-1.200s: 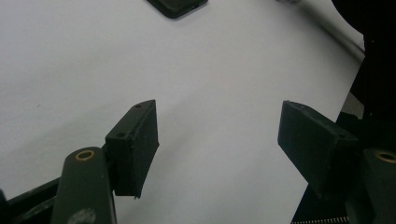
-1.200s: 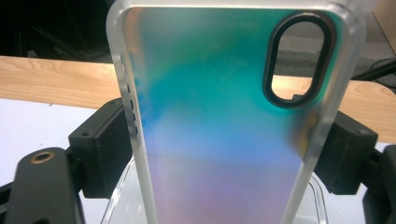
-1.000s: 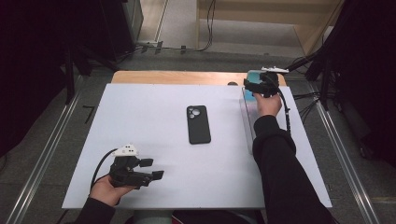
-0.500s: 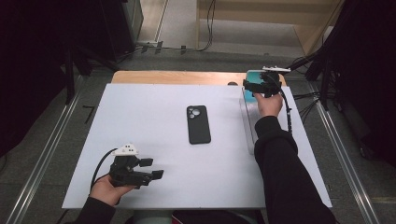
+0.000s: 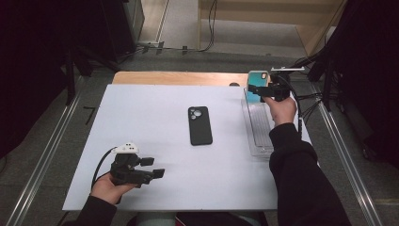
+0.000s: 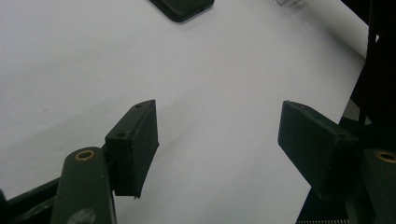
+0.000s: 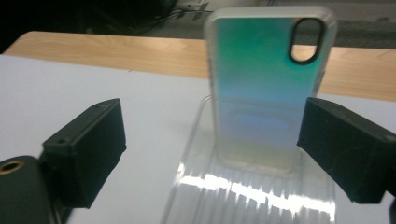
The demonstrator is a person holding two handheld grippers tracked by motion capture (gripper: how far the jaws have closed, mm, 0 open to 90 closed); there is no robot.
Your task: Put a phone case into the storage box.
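A teal iridescent phone case [image 7: 266, 88] stands upright at the far end of a clear ribbed rack [image 7: 243, 191]. My right gripper [image 7: 210, 149] hovers just in front of it, open. Its jaws have just been closing a little, with the case between and beyond them, and the pads do not press on it. From above, the right gripper [image 5: 261, 89] sits at the table's far right, by the case [image 5: 258, 79]. A black phone [image 5: 199, 125] lies flat mid-table. My left gripper [image 5: 153, 167] rests open near the front left edge, with nothing between its jaws [image 6: 217, 144]; the phone's corner [image 6: 182, 7] lies ahead of it.
The white mat [image 5: 141, 117] covers the table, and a wooden strip [image 5: 174, 77] shows along the far edge. The clear rack [image 5: 258, 127] runs front to back on the right side. Cables lie on the floor beyond the table.
My right gripper has risen slightly at the rack's far end, beside the teal case. The left gripper and the black phone have stayed put.
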